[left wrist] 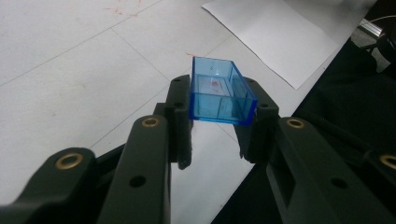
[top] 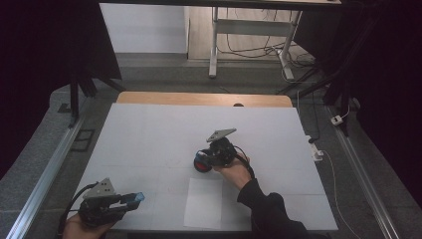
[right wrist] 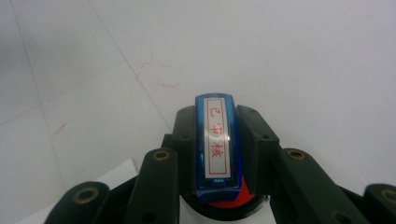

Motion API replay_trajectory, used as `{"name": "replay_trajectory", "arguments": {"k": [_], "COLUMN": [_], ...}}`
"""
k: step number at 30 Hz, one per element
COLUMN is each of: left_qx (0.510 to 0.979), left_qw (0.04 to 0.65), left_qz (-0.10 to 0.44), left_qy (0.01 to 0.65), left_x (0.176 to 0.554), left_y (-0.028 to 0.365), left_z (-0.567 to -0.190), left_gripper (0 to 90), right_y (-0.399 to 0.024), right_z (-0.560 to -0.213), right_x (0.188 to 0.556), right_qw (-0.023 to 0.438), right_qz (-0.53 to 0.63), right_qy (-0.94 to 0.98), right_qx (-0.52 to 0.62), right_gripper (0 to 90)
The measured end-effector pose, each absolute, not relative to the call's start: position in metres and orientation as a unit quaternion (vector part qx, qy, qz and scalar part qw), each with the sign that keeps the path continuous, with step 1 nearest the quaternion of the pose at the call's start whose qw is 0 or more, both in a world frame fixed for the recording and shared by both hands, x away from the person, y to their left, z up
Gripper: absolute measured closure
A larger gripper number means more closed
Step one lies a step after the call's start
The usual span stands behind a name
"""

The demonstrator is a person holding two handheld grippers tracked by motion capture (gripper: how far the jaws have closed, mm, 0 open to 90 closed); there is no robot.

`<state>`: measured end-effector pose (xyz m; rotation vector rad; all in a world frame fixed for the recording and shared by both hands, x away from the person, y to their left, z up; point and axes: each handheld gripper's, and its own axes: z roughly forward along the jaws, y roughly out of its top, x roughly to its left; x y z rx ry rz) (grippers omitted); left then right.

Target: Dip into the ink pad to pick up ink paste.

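My left gripper (top: 130, 200) rests at the table's near left corner, shut on a clear blue plastic cap (top: 137, 198). In the left gripper view the blue cap (left wrist: 219, 93) is an open rectangular box pinched between the two black fingertips (left wrist: 180, 100), just above the table. My right gripper (top: 205, 160) is near the table's middle, shut on a blue stamp (right wrist: 216, 140) with a white label printed in red characters. A red part (top: 200, 165) shows at the stamp's lower end.
A white sheet of paper (top: 204, 201) lies at the near edge, between the two hands. The white table top (top: 164, 129) has faint red marks (right wrist: 161, 77). A wooden strip (top: 199, 98) runs along its far edge. Metal rails flank the table.
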<state>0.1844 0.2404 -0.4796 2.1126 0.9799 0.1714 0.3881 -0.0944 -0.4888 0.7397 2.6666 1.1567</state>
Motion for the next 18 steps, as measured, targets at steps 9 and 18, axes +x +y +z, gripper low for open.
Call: {"name": "replay_trajectory", "arguments": {"k": [9,18], "left_qx": [0.833,0.833], "left_qw": [0.393,0.394], "left_qz": [0.068,0.069], "left_qy": [0.383,0.382], "left_x": [0.184,0.184], "left_y": [0.24,0.24], "left_z": [-0.479,-0.479], "left_gripper": [68.4,68.4], "right_y": [-0.095,-0.1], "right_z": [-0.485,-0.473], "right_x": [0.386,0.378], "right_qw": [0.085,0.084], "right_qz": [0.389,0.399], "right_qy": [0.886,0.889], "right_qx": [0.237,0.209], "right_gripper": [69.8,69.8]}}
